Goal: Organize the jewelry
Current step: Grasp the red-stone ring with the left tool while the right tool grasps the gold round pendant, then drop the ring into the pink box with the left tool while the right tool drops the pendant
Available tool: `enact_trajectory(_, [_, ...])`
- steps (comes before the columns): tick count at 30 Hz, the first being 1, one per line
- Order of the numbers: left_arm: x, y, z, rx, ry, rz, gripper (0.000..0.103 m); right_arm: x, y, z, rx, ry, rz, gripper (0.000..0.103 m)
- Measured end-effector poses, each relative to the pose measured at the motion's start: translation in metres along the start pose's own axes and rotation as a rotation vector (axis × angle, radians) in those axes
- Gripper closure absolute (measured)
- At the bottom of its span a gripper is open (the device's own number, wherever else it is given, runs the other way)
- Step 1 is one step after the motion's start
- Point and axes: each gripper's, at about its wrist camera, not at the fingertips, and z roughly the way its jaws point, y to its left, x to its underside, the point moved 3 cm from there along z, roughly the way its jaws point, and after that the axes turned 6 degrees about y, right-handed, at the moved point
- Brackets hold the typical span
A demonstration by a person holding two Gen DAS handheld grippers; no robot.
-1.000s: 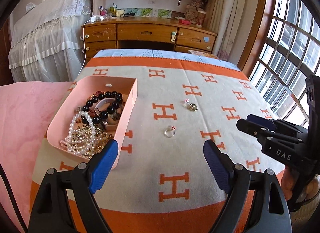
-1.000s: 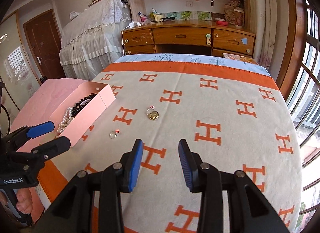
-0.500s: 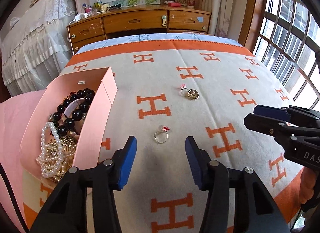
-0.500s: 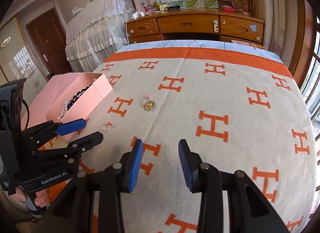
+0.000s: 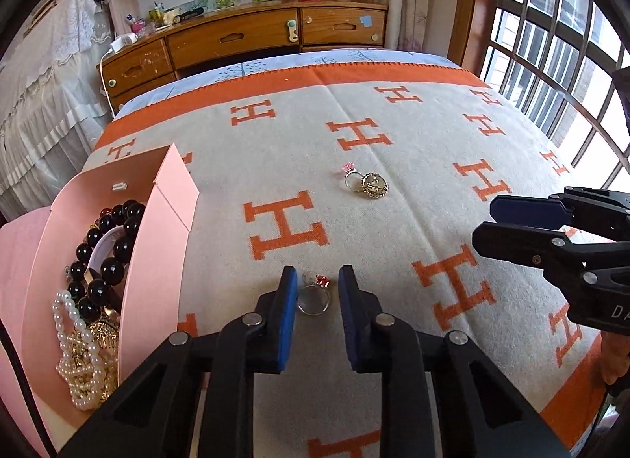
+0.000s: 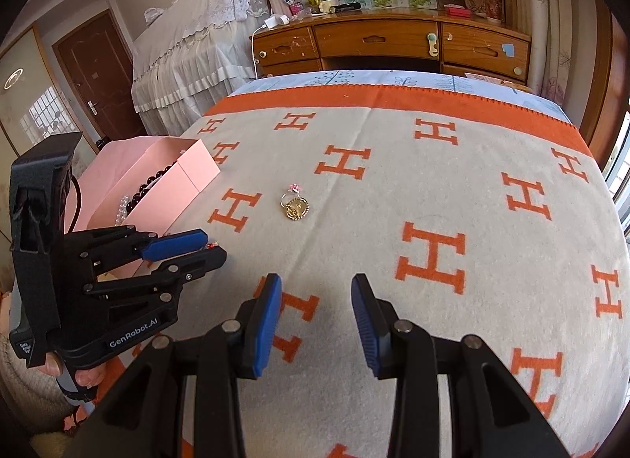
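A silver ring with a red stone [image 5: 314, 294] lies on the blanket between the blue pads of my left gripper [image 5: 314, 284], which stand narrowly apart on either side of it without closing on it. A gold round brooch [image 5: 374, 185] and a ring with a pink stone [image 5: 349, 174] lie farther out; they also show in the right wrist view [image 6: 296, 207]. The pink jewelry box [image 5: 157, 257] at the left holds black beads [image 5: 108, 245] and pearls [image 5: 78, 340]. My right gripper [image 6: 316, 300] is open and empty above the blanket, right of the left gripper [image 6: 189, 249].
The orange and beige H-pattern blanket [image 6: 433, 182] covers the bed. A wooden desk with drawers [image 6: 390, 44] stands beyond the far edge. A window with bars [image 5: 559, 56] is at the right. A pink cloth [image 5: 15, 245] lies under the box.
My left gripper has moved forward and down to the red-stone ring and its jaws have narrowed around it. My right gripper has stayed open and shifted little.
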Motion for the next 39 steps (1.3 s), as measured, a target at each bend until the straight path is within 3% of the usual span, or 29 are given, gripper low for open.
enact_trajectory(5, [0.002, -0.001, -0.001, 0.009, -0.011, 0.007, 0.090, -0.006, 0.003, 0.005, 0.003, 0.012, -0.008, 0.066])
enact_trajectory(13, [0.009, 0.010, -0.011, 0.066, -0.013, -0.072, 0.090, -0.027, 0.016, 0.026, 0.017, 0.041, -0.071, 0.065])
enact_trajectory(18, [0.014, 0.012, -0.023, 0.092, -0.034, -0.078, 0.089, -0.036, 0.021, 0.046, 0.063, 0.066, -0.105, 0.065])
enact_trajectory(26, [0.019, 0.024, -0.032, 0.145, -0.049, -0.119, 0.089, -0.045, 0.034, 0.056, 0.154, 0.030, -0.215, 0.067])
enact_trajectory(27, [0.020, 0.025, -0.032, 0.153, -0.049, -0.126, 0.089, -0.046, 0.034, 0.057, 0.156, 0.028, -0.221, 0.067])
enact_trajectory(30, [0.022, 0.031, -0.036, 0.172, -0.055, -0.147, 0.089, -0.045, 0.037, 0.056, 0.156, 0.027, -0.240, 0.084])
enact_trajectory(39, [0.026, 0.044, -0.058, 0.196, -0.096, -0.185, 0.089, -0.039, 0.041, 0.046, 0.168, 0.027, -0.200, 0.084])
